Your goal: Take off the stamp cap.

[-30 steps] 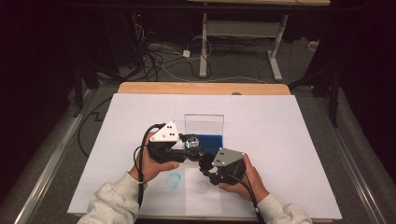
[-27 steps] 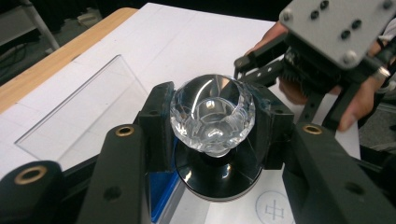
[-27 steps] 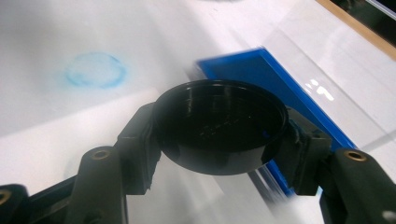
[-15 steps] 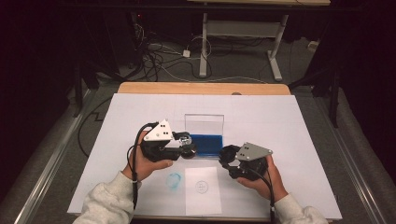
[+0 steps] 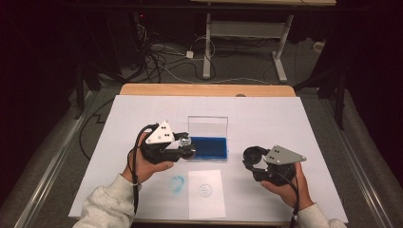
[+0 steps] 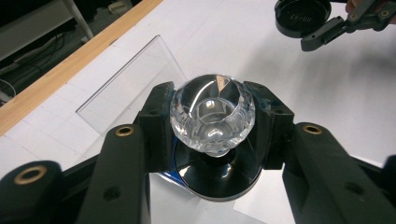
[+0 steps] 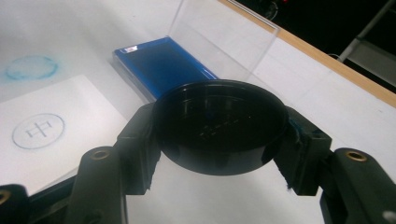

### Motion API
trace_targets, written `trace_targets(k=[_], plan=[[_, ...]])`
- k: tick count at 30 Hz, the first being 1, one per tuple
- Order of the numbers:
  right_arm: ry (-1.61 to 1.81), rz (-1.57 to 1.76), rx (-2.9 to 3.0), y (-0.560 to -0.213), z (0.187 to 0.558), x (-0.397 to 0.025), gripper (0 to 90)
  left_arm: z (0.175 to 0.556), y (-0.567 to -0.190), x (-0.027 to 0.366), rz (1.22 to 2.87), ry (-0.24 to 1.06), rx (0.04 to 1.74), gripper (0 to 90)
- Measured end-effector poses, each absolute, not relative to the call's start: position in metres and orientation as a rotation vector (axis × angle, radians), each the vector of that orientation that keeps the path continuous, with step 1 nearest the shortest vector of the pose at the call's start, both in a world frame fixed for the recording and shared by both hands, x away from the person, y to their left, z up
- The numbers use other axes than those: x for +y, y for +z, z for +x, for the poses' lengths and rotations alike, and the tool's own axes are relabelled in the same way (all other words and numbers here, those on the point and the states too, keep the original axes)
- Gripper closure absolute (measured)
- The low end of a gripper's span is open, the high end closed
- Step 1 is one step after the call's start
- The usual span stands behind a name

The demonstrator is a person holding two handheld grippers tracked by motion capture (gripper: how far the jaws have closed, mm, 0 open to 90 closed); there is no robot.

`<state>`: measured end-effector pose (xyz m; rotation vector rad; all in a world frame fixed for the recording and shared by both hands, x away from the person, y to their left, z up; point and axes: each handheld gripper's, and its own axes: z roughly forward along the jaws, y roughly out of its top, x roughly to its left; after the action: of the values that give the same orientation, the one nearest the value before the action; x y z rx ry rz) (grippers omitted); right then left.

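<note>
over the blue ink pad (image 5: 208, 147), left jaws grip a crystal-handled stamp (image 6: 213, 113); right jaws clamp its black cap (image 7: 220, 125).

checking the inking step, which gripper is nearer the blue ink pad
Left. The left gripper holds the stamp at the blue ink pad's left edge; the right gripper sits apart, to its right.

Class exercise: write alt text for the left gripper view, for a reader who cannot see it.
The left tongs grip a clear faceted glass-like knob on a round black base over white paper. Behind it stands the open clear plastic lid of a case. At top right, the right tongs hold a round black cap.
</note>
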<state>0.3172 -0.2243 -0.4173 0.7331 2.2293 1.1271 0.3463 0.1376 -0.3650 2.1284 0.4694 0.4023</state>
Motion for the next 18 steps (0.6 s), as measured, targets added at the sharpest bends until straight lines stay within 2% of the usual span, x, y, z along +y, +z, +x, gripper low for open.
trace_targets(k=[18], plan=[[1.1, 0.841, 2.147, -0.417, 0.299, -0.271, 38.6, 0.354, -0.368, 0.139, 2.14, 0.438, 0.485, 54.8]])
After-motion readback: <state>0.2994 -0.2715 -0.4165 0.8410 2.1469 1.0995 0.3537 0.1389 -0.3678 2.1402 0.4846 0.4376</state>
